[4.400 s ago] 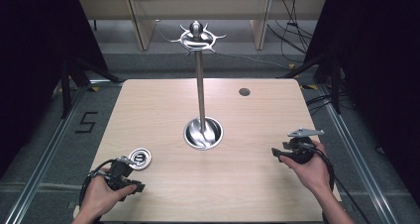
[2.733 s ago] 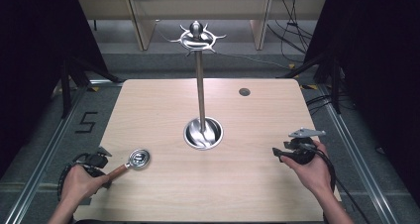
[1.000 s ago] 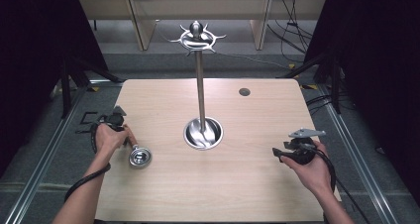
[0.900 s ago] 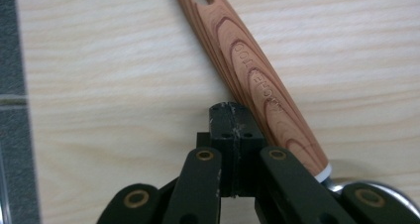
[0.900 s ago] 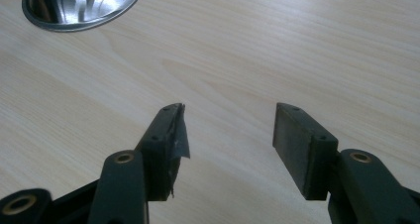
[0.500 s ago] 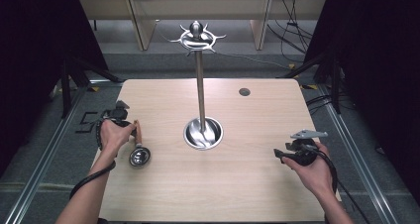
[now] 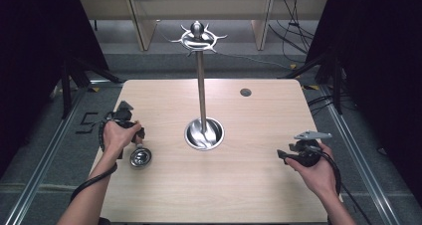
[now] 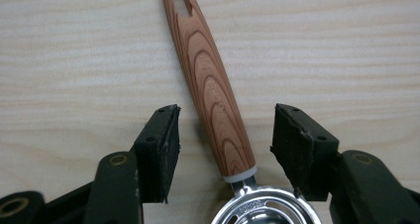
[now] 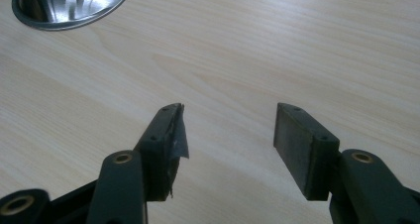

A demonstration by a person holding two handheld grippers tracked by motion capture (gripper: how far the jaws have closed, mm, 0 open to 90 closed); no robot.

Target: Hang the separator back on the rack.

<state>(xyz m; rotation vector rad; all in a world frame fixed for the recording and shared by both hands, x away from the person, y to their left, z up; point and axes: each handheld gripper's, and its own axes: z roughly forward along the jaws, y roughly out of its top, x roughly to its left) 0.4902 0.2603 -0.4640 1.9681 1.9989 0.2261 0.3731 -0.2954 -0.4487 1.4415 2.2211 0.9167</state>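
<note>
A small metal strainer-type utensil (image 7: pixel 141 158) with a striped wooden handle (image 8: pixel 213 85) lies near the table's left edge, its round head (image 8: pixel 262 210) toward the person. My left gripper (image 7: pixel 138 139) hangs over it from the far side. It is open, with the jaws on either side of the handle (image 8: pixel 225 110) and a gap on both sides. My right gripper (image 7: pixel 280 154) is held near the right front of the table, pointing left. It stands open over bare wood (image 9: pixel 228 107) with nothing between the jaws.
A tall steel stand (image 7: pixel 200 85) rises from a round dished base (image 7: pixel 204 134) at the table's middle, with a ring of hooks (image 7: pixel 198 36) on top. The base's rim (image 9: pixel 69 6) lies ahead of the right gripper. A small dark hole (image 7: pixel 245 92) sits at the back right.
My left hand swung from the near left corner round to the far side of the utensil, whose handle turned from pointing near-left to far-left. The right gripper barely shifted.
</note>
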